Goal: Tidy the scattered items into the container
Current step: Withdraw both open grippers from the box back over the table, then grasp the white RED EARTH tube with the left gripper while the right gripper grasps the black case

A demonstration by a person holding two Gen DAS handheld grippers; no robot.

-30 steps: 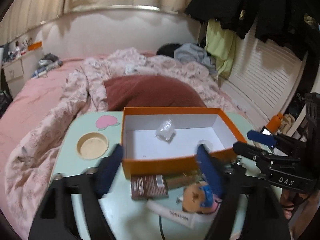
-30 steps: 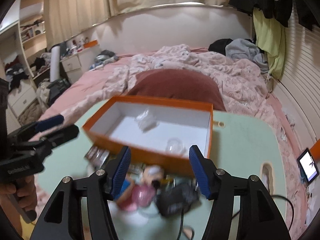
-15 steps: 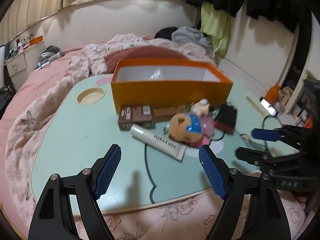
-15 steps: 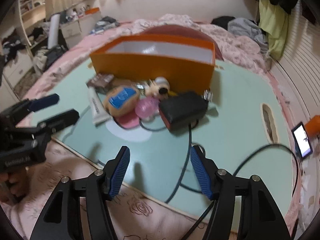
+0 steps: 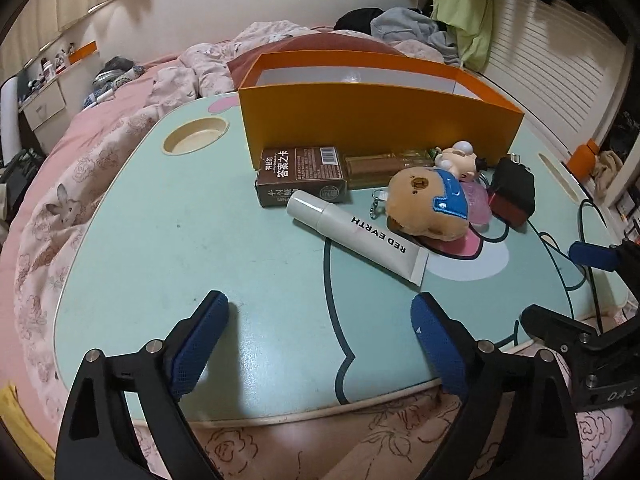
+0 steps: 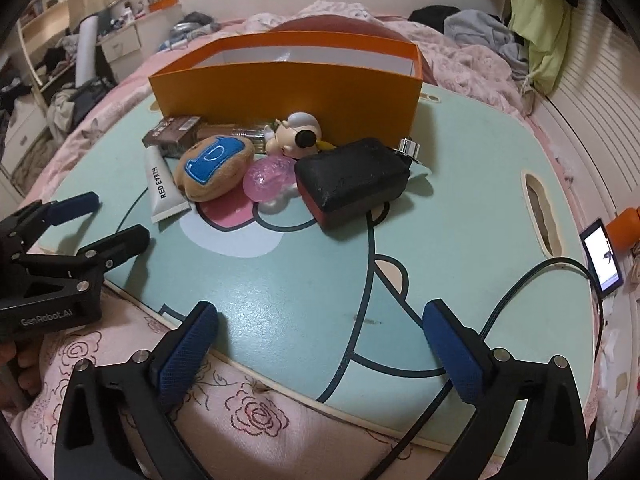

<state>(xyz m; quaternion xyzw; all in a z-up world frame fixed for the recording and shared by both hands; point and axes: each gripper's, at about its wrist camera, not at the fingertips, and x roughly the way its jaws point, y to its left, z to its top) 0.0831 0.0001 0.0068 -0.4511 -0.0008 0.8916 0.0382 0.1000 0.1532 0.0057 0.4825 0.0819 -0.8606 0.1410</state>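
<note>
An open orange box [image 5: 376, 114] [image 6: 288, 92] stands at the back of a pale green lap table [image 5: 200, 248]. In front of it lie a brown carton [image 5: 302, 176], a white tube [image 5: 354, 236] [image 6: 160, 184], a brown plush with a blue patch [image 5: 430, 206] [image 6: 216, 168], a small white figure [image 6: 298, 134], a pink clear item [image 6: 268, 176], a black pouch [image 6: 354, 176] and an amber bottle [image 5: 384, 166]. My left gripper [image 5: 320, 336] is open and empty above the table's near edge. My right gripper [image 6: 320, 344] is open and empty at the near edge.
The table rests on a pink bed with a floral quilt [image 5: 52, 208]. A round cup recess [image 5: 196, 140] is at the table's left, a slot handle [image 6: 542, 216] at its right. A black cable [image 6: 520, 292] runs across the right side. A phone [image 6: 602, 256] lies beyond the right edge.
Both grippers have pulled back from above the box and dropped low to the table's near edge. The box is now seen from the side, and the items lie in front of it.
</note>
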